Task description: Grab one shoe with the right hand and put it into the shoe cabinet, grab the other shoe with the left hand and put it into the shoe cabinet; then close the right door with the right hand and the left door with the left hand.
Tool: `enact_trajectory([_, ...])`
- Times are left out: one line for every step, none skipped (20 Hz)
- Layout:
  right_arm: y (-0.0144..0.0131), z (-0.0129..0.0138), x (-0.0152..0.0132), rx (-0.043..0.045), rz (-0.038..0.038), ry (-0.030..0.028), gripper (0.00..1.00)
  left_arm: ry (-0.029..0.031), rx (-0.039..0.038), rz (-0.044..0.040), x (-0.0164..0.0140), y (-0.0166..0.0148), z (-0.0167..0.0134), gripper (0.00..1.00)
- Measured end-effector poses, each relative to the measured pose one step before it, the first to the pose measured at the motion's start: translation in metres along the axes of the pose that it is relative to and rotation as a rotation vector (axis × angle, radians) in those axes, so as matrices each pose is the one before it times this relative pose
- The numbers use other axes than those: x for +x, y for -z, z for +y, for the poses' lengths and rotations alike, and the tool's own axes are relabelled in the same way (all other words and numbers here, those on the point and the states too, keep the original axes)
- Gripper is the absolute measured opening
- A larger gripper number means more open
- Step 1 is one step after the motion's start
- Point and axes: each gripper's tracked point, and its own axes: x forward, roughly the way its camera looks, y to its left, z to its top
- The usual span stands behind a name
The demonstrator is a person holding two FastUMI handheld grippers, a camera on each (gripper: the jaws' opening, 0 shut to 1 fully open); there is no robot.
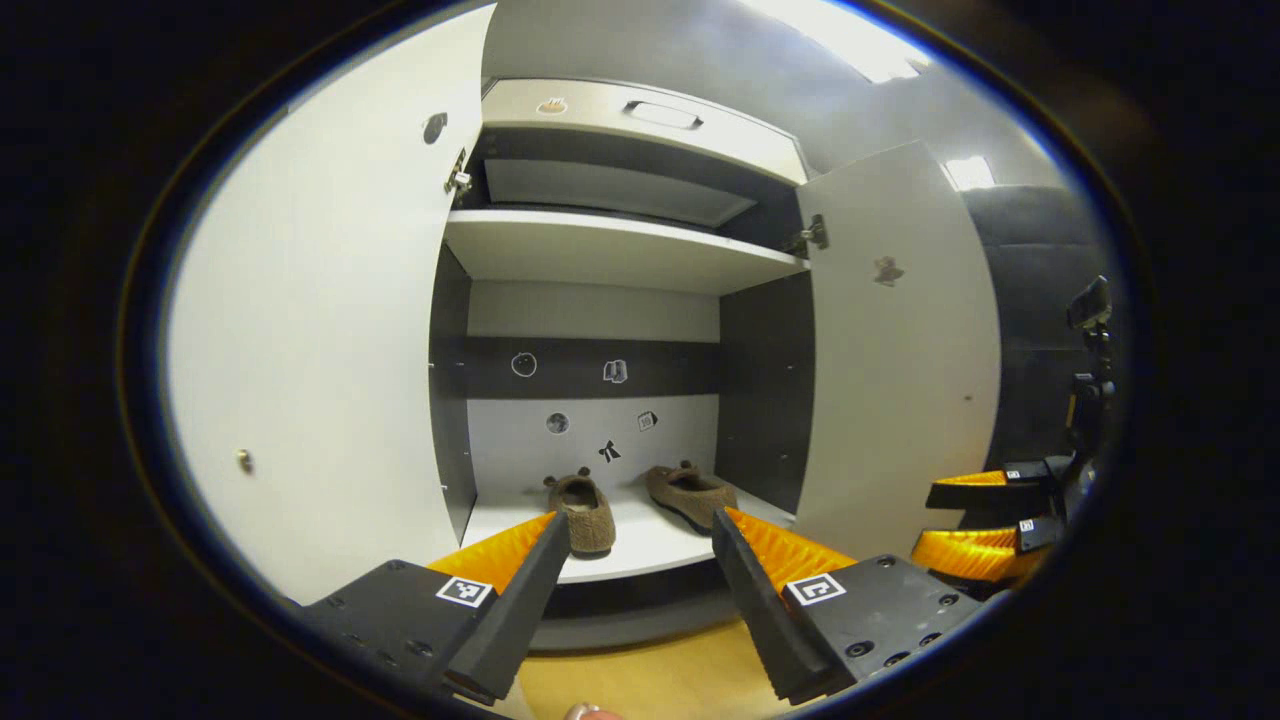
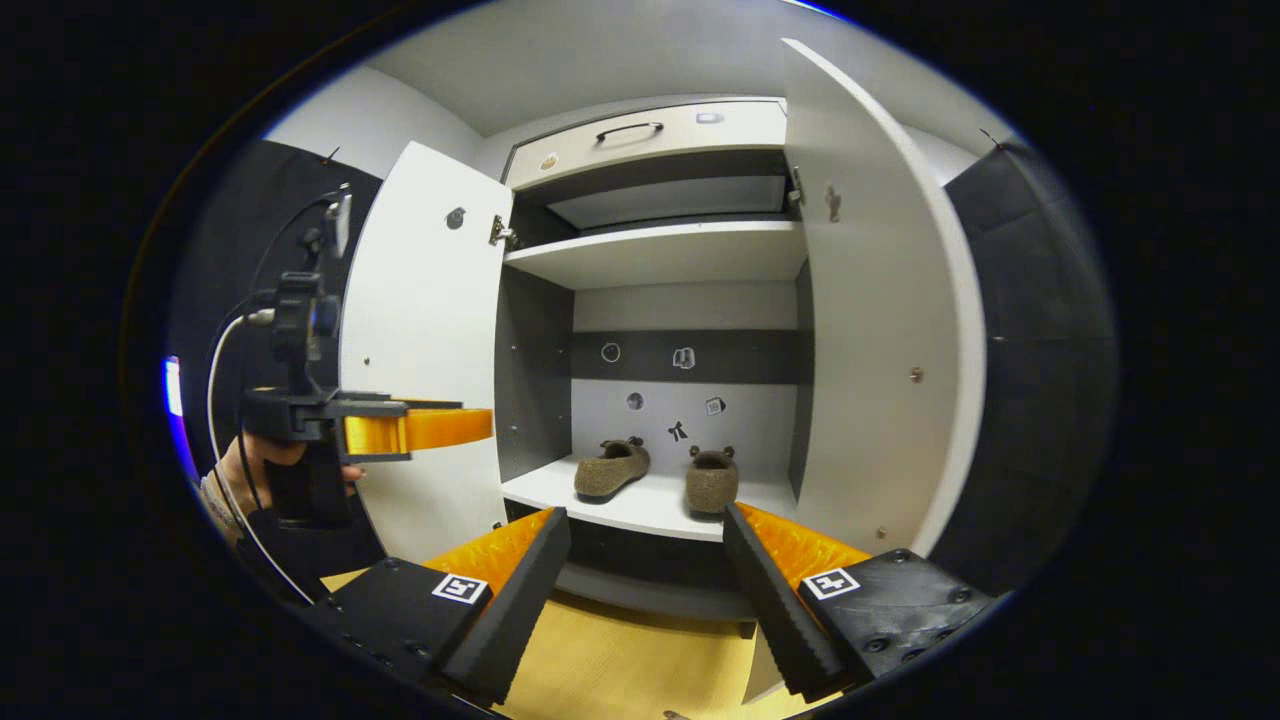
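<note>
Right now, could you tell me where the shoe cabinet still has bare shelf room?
The upper shelf looks bare across its width. On the bottom shelf, both slippers crowd the middle; bare strips remain beside each side wall and along the front edge.

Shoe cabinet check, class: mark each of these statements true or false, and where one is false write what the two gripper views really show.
1. Both brown slippers, the left slipper and the right slipper, sit on the bottom shelf of the shoe cabinet. True.
2. The right door is closed. False: it stands open, and so does the left door.
3. The left gripper holds a slipper. False: its fingers are spread apart with nothing between them.
4. The right gripper is open and empty. True.
5. The top drawer has a handle. True.
6. The upper shelf carries a pair of boots. False: nothing shows on it.
</note>
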Motion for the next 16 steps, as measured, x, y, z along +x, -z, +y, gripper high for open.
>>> enact_trajectory([-0.00452, -0.01561, -0.01655, -0.01240, -0.01318, 0.05604, 0.98, 0.01750, 0.00307, 0.00880, -0.01561, 0.00134, -0.00258, 0.92])
enact_trajectory([-0.00592, -0.01924, -0.01182, -0.01267, -0.01349, 0.05885, 0.98, 0.00912, -0.00079, 0.00703, -0.01391, 0.00351, -0.00151, 0.92])
enact_trajectory([-0.00265, -0.01739, -0.00931, -0.00486, -0.00781, 0.05284, 0.98, 0.00261, -0.00368, 0.00570, -0.01083, 0.00305, 0.00181, 0.93])
enact_trajectory([-0.00209, -0.01689, -0.00702, -0.00770, -0.00974, 0.04654, 0.98, -0.00209, -0.00543, 0.00092, -0.01362, 0.00086, -0.00149, 0.93])
enact_trajectory([-0.00076, -0.02348, -0.00276, -0.02018, -0.00236, 0.06422, 0.98, -0.00211, -0.01110, 0.00088, -0.00837, 0.00063, 0.00182, 0.93])
enact_trajectory([0.00194, -0.02455, 0.00195, -0.02060, 0.00541, 0.06101, 0.98, -0.00344, -0.01671, -0.00406, -0.00630, 0.00053, 0.00243, 0.93])
enact_trajectory([0.00040, -0.02030, 0.00389, -0.00883, 0.00132, 0.03847, 0.98, -0.00323, -0.01386, -0.00501, -0.00707, -0.00141, 0.00286, 0.93])
enact_trajectory([-0.00156, -0.01451, 0.00467, -0.00040, -0.00412, 0.02601, 0.98, -0.01088, -0.00470, -0.00576, -0.00645, -0.00170, 0.00550, 0.93])
enact_trajectory([-0.00084, -0.01300, 0.00749, 0.00262, -0.00245, 0.02002, 0.98, -0.02068, 0.00486, -0.00438, -0.00644, -0.00286, 0.00789, 0.94])
enact_trajectory([-0.00086, -0.00855, 0.00857, 0.00098, -0.00429, 0.01771, 0.98, -0.02842, 0.01247, -0.00103, -0.00477, -0.00183, 0.00863, 0.94])
enact_trajectory([-0.00282, -0.00580, 0.00671, -0.00217, -0.01257, 0.00568, 0.98, -0.02853, 0.01368, -0.00214, -0.00584, -0.00307, 0.00886, 0.93])
enact_trajectory([-0.00484, -0.00303, 0.00709, -0.00342, -0.02027, 0.00111, 0.98, -0.02674, 0.00834, -0.00367, -0.00474, -0.00252, 0.00721, 0.93])
enact_trajectory([-0.00367, -0.00055, 0.00607, -0.00544, -0.01567, -0.00827, 0.98, -0.01958, -0.00108, -0.00273, -0.00457, -0.00172, 0.00677, 0.93])
enact_trajectory([0.00098, 0.00118, 0.00643, -0.00779, -0.00414, -0.00682, 0.98, -0.01764, -0.00900, -0.00084, -0.00513, 0.00036, 0.00633, 0.94])
enact_trajectory([0.00222, 0.00343, 0.00444, -0.00791, 0.00803, -0.01749, 0.98, -0.01764, -0.01338, 0.00176, -0.00443, -0.00007, 0.00711, 0.94])
enact_trajectory([0.00214, 0.00075, 0.00455, -0.01104, 0.00626, -0.00696, 0.98, -0.01921, -0.01128, 0.00109, -0.00204, 0.00093, 0.00648, 0.94])
